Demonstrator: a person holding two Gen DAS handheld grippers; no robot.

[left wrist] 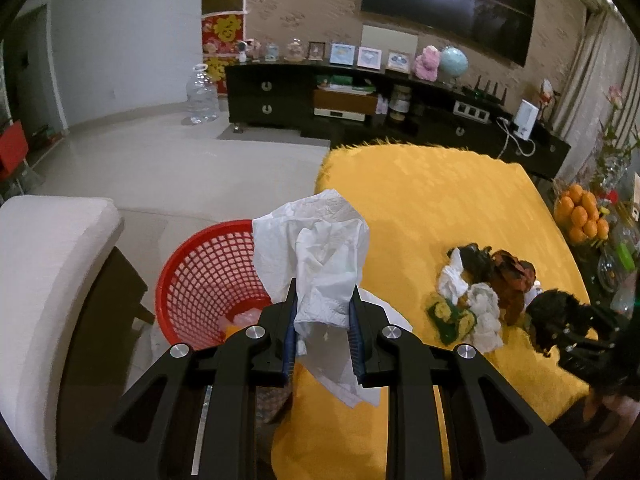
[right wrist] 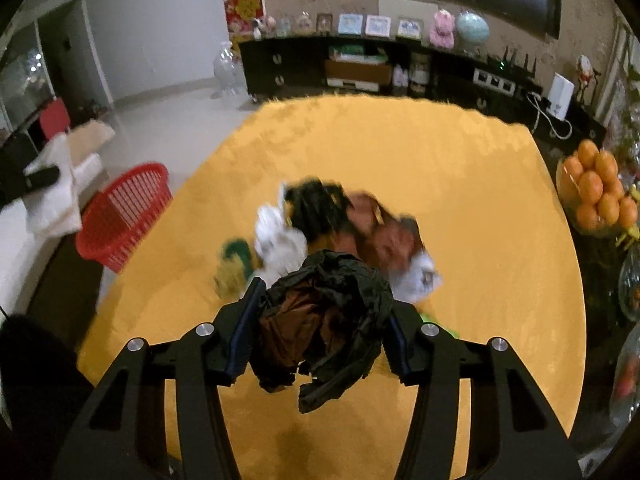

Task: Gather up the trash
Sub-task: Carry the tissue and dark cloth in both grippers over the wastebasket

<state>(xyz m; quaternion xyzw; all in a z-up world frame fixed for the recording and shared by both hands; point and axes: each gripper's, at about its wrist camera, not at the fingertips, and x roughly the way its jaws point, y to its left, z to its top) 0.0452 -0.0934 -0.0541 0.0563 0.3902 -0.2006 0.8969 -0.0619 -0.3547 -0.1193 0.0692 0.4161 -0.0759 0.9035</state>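
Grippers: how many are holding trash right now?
2. The left gripper clamps a white tissue beside the red basket; the right gripper grips a black wad above the table's pile.

A long black cabinet stands by the brown wall under a big dark TV. The floor is pale and shiny.

Soft creased white paper tissue | glossy red plastic lattice basket | matt, napped yellow cloth table cover | crinkled, faintly shiny black-and-brown plastic wrapper | matt black plastic gripper fingers, bright metal rivets.
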